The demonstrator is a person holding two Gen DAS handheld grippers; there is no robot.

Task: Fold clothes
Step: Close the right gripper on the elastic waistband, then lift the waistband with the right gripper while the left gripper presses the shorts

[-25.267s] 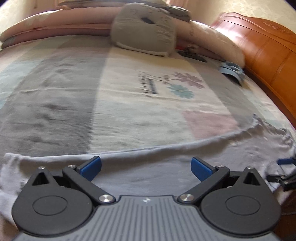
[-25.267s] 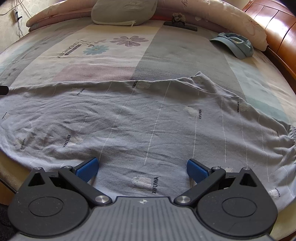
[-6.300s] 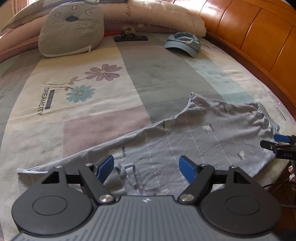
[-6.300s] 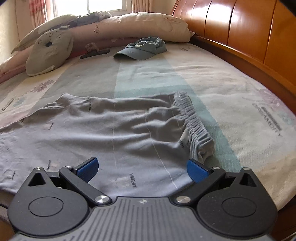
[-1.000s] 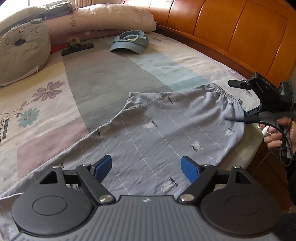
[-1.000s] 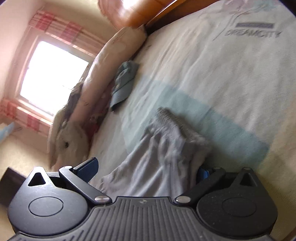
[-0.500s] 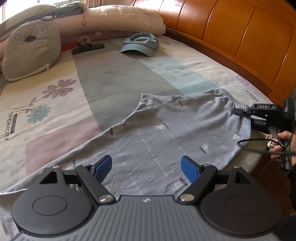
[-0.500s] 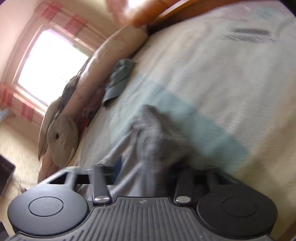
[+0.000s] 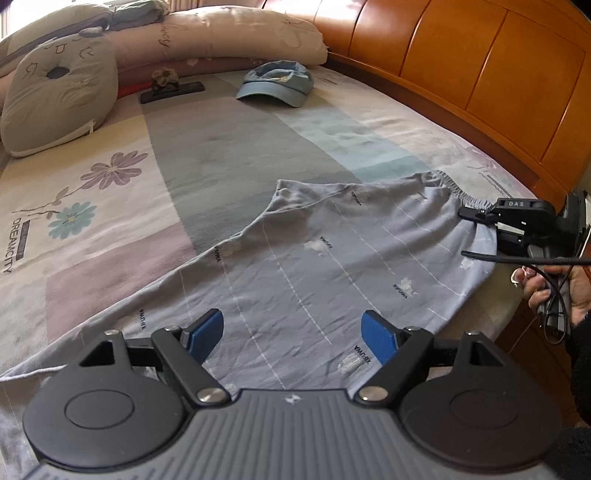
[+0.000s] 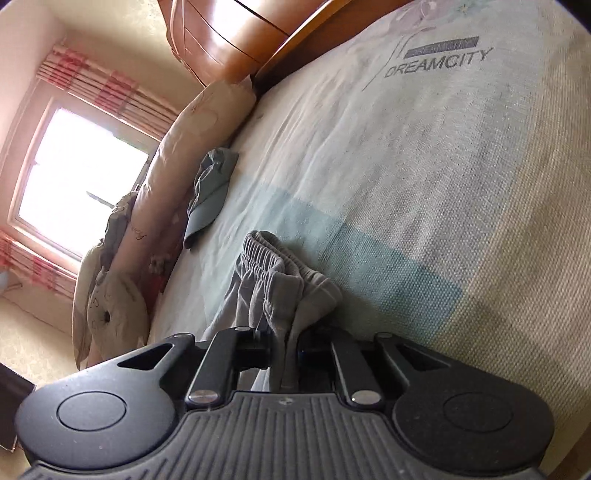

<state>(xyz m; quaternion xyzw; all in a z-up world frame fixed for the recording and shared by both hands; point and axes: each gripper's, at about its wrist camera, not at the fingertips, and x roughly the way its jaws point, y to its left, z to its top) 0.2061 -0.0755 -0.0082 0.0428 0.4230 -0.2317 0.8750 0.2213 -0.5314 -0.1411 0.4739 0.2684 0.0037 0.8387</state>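
Grey trousers [image 9: 332, 258] flat on bed (waistband pinched)

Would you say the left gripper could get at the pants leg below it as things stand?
Probably yes. The left gripper is open right over the grey pants, which lie flat on the bed with nothing between. The right gripper only pinches the waistband at the far end.

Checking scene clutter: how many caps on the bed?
1. The blue cap lies near the pink bolster by the headboard; others could be out of frame.
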